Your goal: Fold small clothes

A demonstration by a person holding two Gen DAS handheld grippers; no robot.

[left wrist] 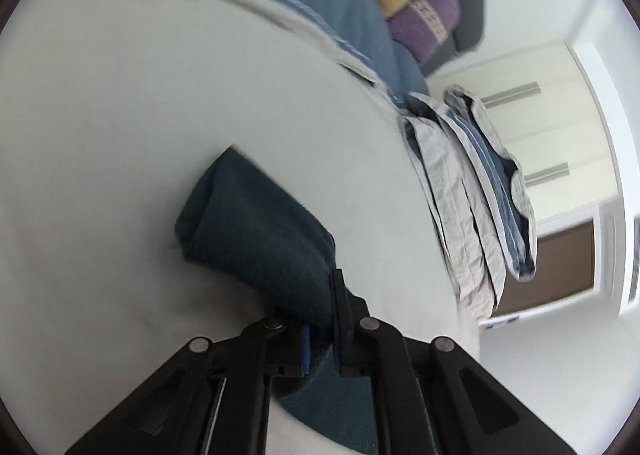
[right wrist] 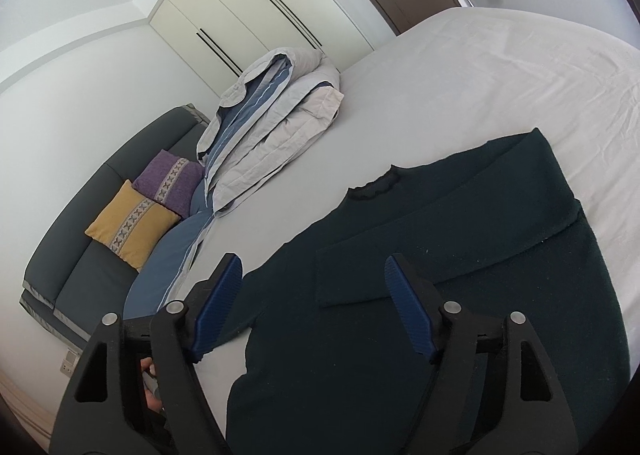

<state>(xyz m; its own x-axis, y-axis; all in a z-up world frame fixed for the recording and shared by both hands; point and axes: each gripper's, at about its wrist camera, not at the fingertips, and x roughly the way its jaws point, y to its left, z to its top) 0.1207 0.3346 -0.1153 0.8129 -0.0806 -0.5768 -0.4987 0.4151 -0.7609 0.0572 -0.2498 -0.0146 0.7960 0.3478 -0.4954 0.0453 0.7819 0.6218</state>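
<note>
A dark teal sweater lies on the white bed sheet, collar toward the far side, one sleeve folded across the body. My right gripper is open just above the sweater, its blue fingers spread over the near shoulder and folded sleeve. In the left wrist view my left gripper is shut on a fold of the same sweater, which bunches up and hangs from the jaws above the sheet.
A folded grey and blue duvet lies on the bed beyond the sweater; it also shows in the left wrist view. A dark sofa with yellow and purple cushions stands beside the bed. Wardrobe doors behind.
</note>
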